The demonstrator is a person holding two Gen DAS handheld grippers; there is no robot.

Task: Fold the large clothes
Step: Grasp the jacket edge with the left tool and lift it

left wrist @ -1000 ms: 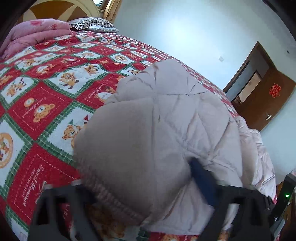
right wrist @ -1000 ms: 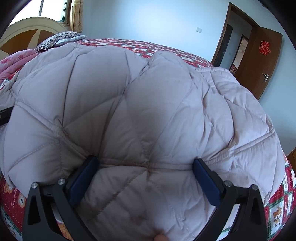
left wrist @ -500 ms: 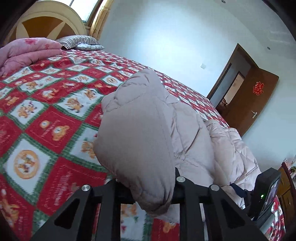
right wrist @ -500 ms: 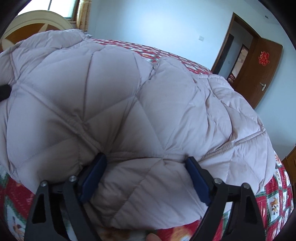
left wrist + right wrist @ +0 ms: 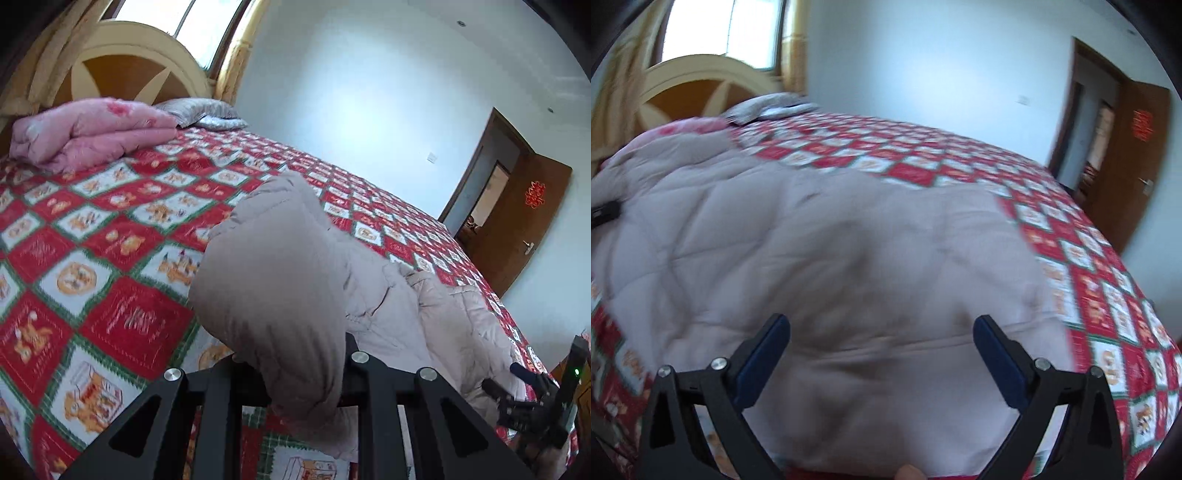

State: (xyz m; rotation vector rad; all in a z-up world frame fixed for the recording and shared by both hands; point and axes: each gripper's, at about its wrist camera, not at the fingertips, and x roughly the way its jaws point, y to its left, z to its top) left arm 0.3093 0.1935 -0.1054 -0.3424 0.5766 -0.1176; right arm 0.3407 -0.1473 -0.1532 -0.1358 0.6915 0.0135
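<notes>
The left gripper (image 5: pixel 303 384), clamped on a sleeve end of the padded jacket (image 5: pixel 827 258) lying on the bed (image 5: pixel 110 236), seems mid-fold, while the right gripper (image 5: pixel 881 354) gapes empty above the hem; next, lay the sleeve across the body.

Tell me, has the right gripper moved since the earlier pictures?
Yes. The right gripper has pulled back from the jacket: more bedspread and headboard now show.

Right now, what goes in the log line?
left gripper: shut on puffy beige quilted jacket | right gripper: open | red patchwork bedspread underneath
</notes>
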